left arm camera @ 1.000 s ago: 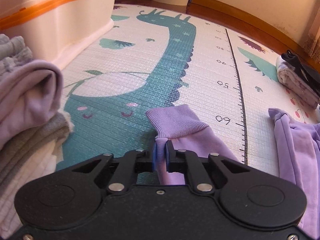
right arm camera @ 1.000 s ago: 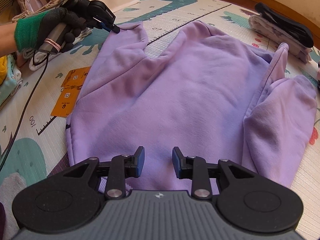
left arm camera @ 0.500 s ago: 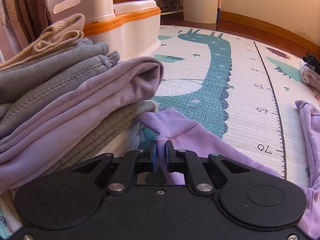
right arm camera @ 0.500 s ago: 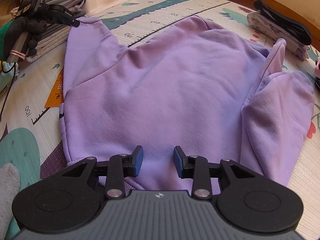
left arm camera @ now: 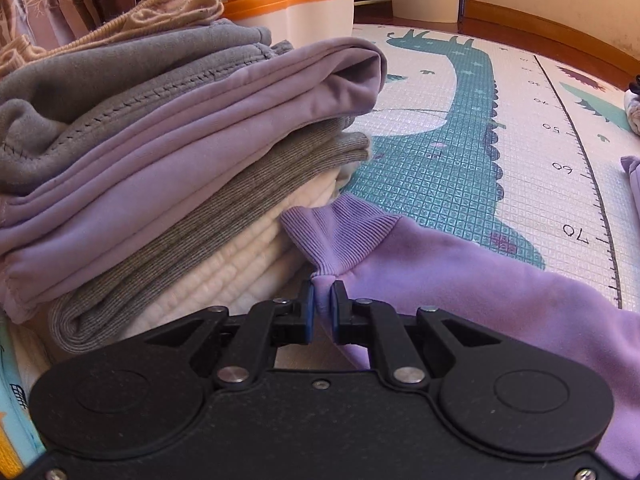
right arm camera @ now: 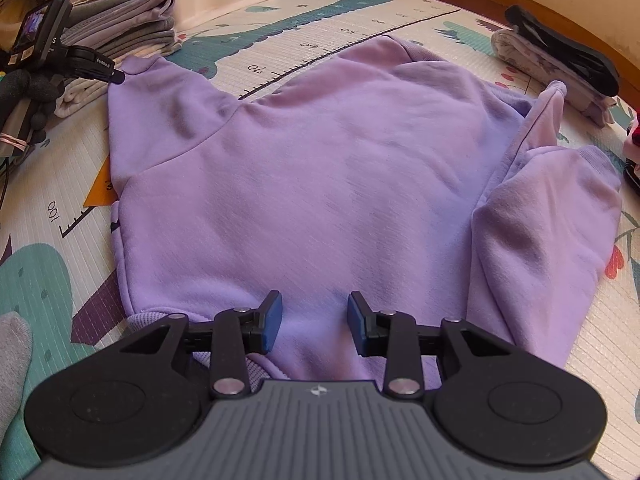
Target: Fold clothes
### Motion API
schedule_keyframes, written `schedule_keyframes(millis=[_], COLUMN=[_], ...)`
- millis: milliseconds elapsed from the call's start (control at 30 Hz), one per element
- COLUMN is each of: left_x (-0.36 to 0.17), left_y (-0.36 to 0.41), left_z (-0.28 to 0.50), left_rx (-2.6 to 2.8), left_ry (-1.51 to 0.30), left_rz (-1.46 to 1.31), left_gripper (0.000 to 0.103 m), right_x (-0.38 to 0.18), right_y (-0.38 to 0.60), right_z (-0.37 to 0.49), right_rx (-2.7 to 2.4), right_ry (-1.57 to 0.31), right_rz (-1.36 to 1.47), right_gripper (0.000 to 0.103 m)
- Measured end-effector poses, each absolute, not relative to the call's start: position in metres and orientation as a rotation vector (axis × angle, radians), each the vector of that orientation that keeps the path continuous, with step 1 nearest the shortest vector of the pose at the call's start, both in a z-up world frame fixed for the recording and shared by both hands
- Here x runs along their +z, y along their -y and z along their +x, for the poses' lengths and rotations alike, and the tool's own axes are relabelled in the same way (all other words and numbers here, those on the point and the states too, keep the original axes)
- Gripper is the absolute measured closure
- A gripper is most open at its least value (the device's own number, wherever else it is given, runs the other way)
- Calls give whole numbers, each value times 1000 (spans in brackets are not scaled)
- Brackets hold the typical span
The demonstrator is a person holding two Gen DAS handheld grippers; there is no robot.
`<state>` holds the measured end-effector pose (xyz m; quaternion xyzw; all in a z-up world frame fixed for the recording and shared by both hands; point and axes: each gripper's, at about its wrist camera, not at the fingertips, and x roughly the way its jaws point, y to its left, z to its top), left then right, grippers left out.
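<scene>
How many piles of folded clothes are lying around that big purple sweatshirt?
2. A tall grey, lilac and cream stack sits beside the sweatshirt's far left sleeve; a smaller patterned white pile topped with black lies far right. Others may be out of view.

A stack of folded clothes [left arm camera: 168,152] is crowding the left gripper [left arm camera: 322,302] leftward, while bare play mat [left arm camera: 440,128] is lying open ahead.

The sweatshirt's [right arm camera: 320,168] hem was hidden behind the right gripper [right arm camera: 314,320]; the orange card [right arm camera: 102,190] lay mostly under its side; the pile [left arm camera: 160,140] ran off the left wrist view's left edge; the clothes [right arm camera: 560,60] at far right were cut off.
</scene>
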<state>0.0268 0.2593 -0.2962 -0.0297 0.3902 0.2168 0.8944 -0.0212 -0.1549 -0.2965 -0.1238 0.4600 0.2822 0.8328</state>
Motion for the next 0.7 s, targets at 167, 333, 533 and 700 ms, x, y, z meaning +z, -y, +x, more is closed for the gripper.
schedule_keyframes(millis=[167, 333, 533, 700], left_x=[-299, -280, -276, -286], left_y=[-265, -252, -221, -228], left_z=[29, 15, 19, 32], left_rx=[416, 406, 314, 293], left_ry=[-829, -772, -740, -775], left_rz=[-81, 4, 105, 58], left_gripper=[93, 92, 92, 92], right_x=[-296, -290, -280, -280], right_y=[152, 129, 83, 48], right_z=[-21, -27, -39, -47], right_rx=[589, 628, 746, 830], right_ry=[-980, -953, -884, -857], right_rz=[-285, -345, -399, -436], right_gripper=[67, 65, 81, 81])
